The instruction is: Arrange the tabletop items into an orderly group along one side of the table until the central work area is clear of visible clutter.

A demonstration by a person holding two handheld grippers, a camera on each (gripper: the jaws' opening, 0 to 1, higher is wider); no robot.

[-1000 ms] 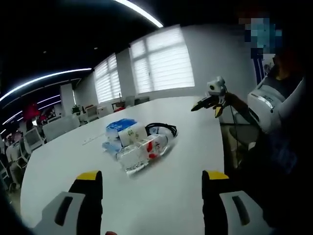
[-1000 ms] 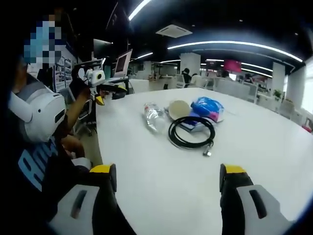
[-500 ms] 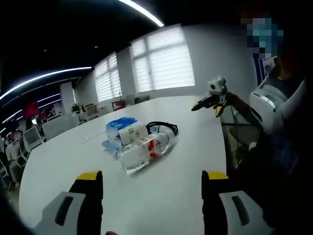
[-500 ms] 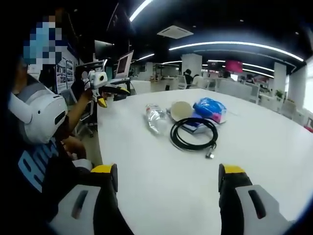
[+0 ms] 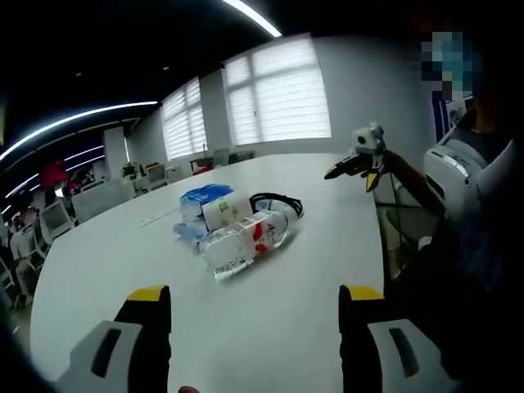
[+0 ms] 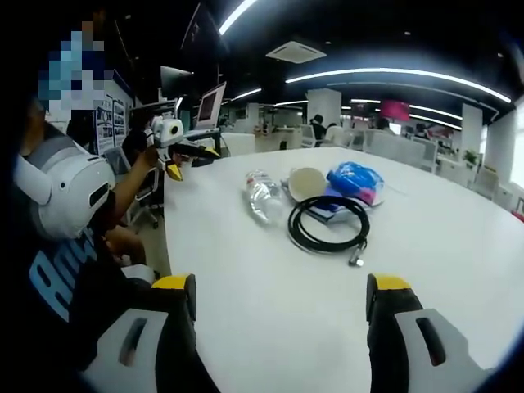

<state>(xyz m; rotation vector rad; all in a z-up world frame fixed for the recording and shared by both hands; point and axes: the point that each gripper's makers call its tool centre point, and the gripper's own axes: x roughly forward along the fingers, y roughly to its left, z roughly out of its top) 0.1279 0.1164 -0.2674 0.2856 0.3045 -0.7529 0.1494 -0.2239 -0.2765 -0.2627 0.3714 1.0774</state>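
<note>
On the table (image 6: 270, 311), the bottle (image 6: 259, 194) lies beside the coiled cable (image 6: 327, 224) and bag (image 6: 354, 182).

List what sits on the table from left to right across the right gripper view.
Other gripper at the table's left edge → lying water bottle → round tan container → blue bag. The black cable coil lies in front, spanning the last two.
</note>
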